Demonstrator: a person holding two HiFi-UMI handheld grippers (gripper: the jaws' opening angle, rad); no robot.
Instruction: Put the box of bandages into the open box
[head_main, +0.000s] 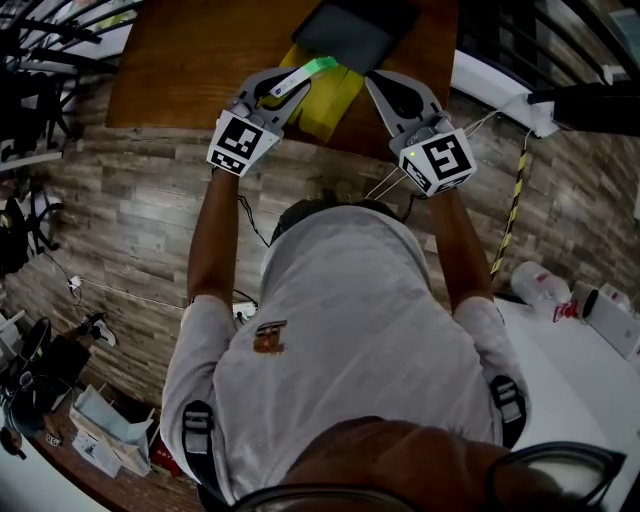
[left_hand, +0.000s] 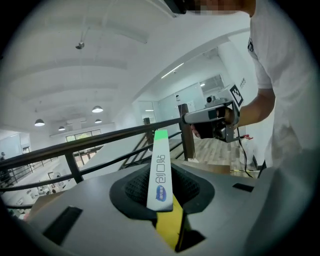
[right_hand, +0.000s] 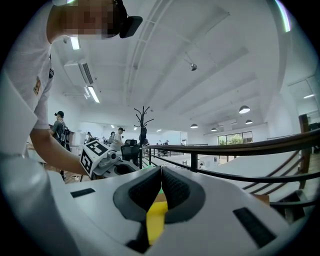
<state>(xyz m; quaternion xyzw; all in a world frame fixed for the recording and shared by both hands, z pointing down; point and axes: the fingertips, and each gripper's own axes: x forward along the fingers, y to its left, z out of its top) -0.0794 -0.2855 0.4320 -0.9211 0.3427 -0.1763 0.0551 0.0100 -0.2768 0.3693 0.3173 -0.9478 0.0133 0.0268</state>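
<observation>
The box of bandages (head_main: 303, 74) is a slim white carton with a green end. My left gripper (head_main: 283, 84) is shut on it and holds it tilted over the wooden table (head_main: 180, 60). In the left gripper view the carton (left_hand: 160, 165) stands up between the pads of that gripper (left_hand: 162, 195). Under both grippers lies a yellow box-like thing (head_main: 330, 105) with a dark grey flap (head_main: 348, 35) at its far end. My right gripper (head_main: 374, 82) hovers just right of the carton. Its pads meet with nothing between them in the right gripper view (right_hand: 161, 172).
The table stands against a black railing (left_hand: 100, 137) with a drop beyond it. Cables trail over the plank floor (head_main: 130, 230). At the right, a white table (head_main: 560, 370) carries a plastic bottle (head_main: 540, 285). Clutter lies at the lower left (head_main: 90, 420).
</observation>
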